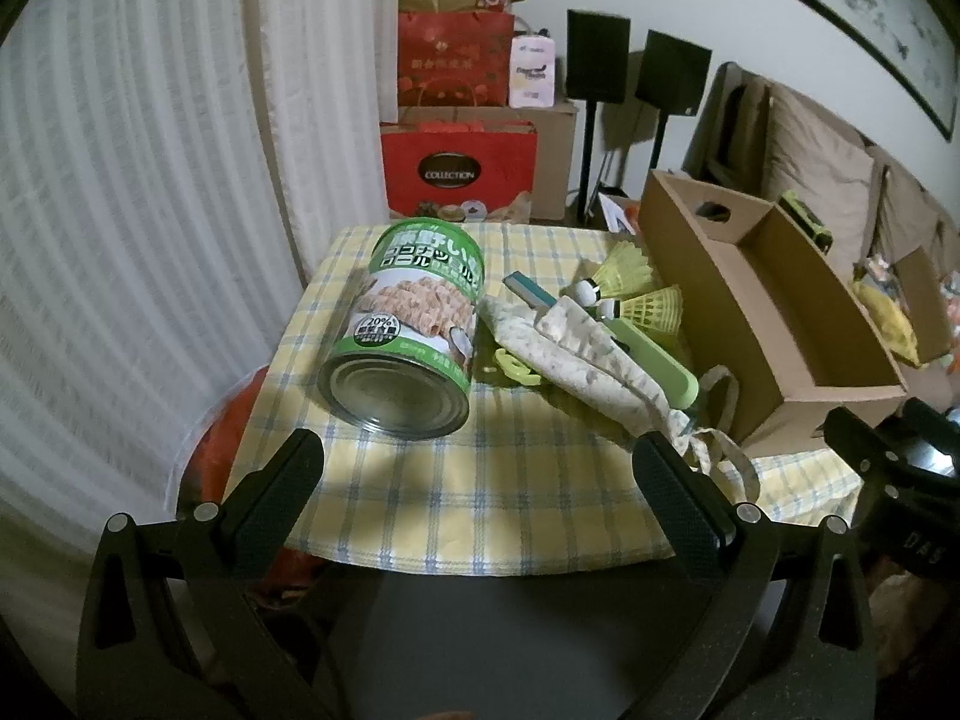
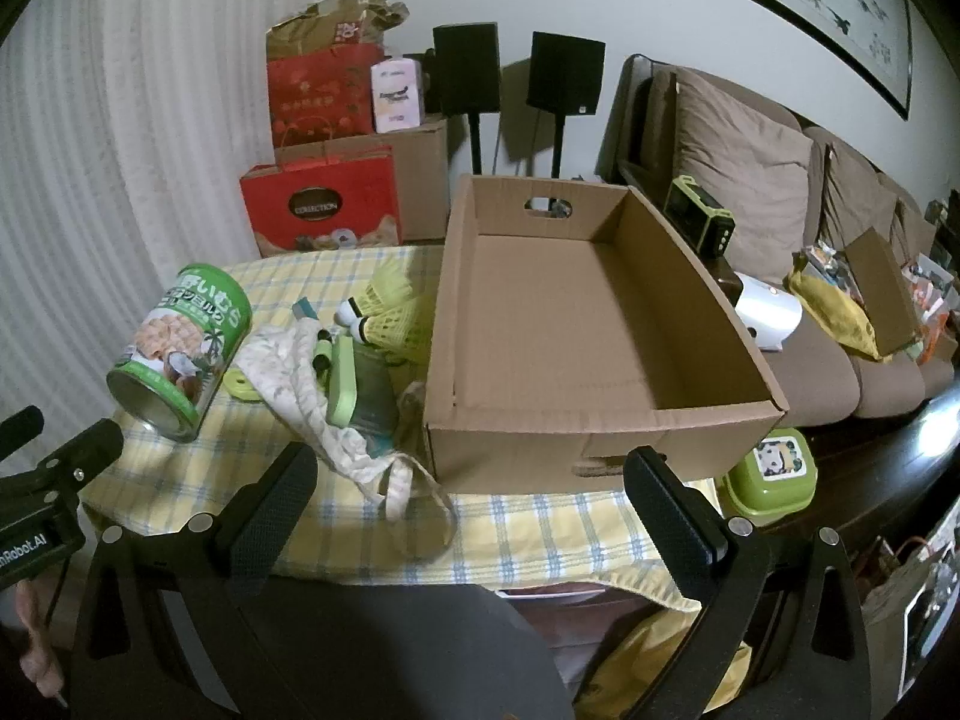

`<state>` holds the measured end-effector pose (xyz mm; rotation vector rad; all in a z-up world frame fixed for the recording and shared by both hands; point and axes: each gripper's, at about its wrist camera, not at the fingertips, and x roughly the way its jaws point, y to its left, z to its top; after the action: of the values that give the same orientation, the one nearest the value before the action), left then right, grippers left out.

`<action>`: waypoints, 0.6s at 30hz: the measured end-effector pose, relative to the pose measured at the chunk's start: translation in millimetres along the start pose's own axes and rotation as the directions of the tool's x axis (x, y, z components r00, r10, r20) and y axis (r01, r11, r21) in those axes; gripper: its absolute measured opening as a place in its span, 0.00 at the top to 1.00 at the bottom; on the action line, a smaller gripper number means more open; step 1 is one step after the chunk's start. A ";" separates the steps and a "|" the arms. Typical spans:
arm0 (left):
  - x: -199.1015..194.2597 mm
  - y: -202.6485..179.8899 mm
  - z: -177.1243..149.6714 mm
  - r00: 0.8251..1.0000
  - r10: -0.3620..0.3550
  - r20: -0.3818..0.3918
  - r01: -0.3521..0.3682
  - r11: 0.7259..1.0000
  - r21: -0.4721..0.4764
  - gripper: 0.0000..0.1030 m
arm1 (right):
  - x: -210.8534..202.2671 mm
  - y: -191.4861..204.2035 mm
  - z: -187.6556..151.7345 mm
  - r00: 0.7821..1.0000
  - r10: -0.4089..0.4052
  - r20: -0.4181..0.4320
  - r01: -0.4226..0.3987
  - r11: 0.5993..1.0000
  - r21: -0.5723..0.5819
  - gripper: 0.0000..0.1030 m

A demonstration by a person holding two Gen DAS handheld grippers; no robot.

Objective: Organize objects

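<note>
A small table [image 1: 420,516] draped in a yellow-and-blue checked cloth stands in a living room, with a pleated white curtain to one side and a brown sofa [image 2: 780,192] behind it. Nearest the cameras, the left gripper [image 1: 480,480] and the right gripper [image 2: 471,495] both hover above the front edge of the table, tilted downward, jaws spread wide and nothing between them. Just beyond the left gripper a green-labelled snack can [image 1: 414,324] lies on its side, its metal bottom facing forward. Beside it sits a heap: a floral fabric pouch [image 1: 576,354] with its strap trailing toward the table edge, a pale green flat-handled tool [image 1: 654,360] lying across it, a small green clip [image 1: 516,366] on the cloth at its near side, and two yellow shuttlecocks [image 1: 642,288] behind, close to the wall of the cardboard box [image 2: 456,312]. The box takes up the right side of the table and is empty, its floor bare. Farther back are red gift bags [image 1: 459,171] and two black speakers [image 2: 516,69] on stands. Nothing looks sorted yet, so this reads as the very start: choosing a first item. The next move probably calls for lowering one gripper over a loose item. The can is wide and could roll, so the jaws should straddle its curved sides squarely before closing and carrying it into the box.
</note>
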<state>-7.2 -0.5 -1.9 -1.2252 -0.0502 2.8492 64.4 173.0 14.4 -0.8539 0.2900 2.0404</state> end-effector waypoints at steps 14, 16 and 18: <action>4.6 7.6 17.3 0.999 -0.022 0.047 0.022 1.000 0.007 0.00 | 8.8 2.8 12.6 0.999 -0.039 0.005 0.039 0.999 0.012 0.00; 7.3 13.9 23.8 0.998 -0.038 0.058 0.038 0.999 0.002 0.00 | 9.9 3.1 14.9 1.000 -0.024 0.013 0.024 1.000 0.012 0.00; 13.0 22.9 31.5 0.998 -0.034 0.059 0.035 0.999 -0.016 0.00 | 9.9 3.5 16.6 1.000 0.013 0.021 -0.013 1.000 0.016 0.00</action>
<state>-39.5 -23.1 9.3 -1.1317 -0.0961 2.8603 50.2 185.5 19.7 -0.8219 0.3006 2.0552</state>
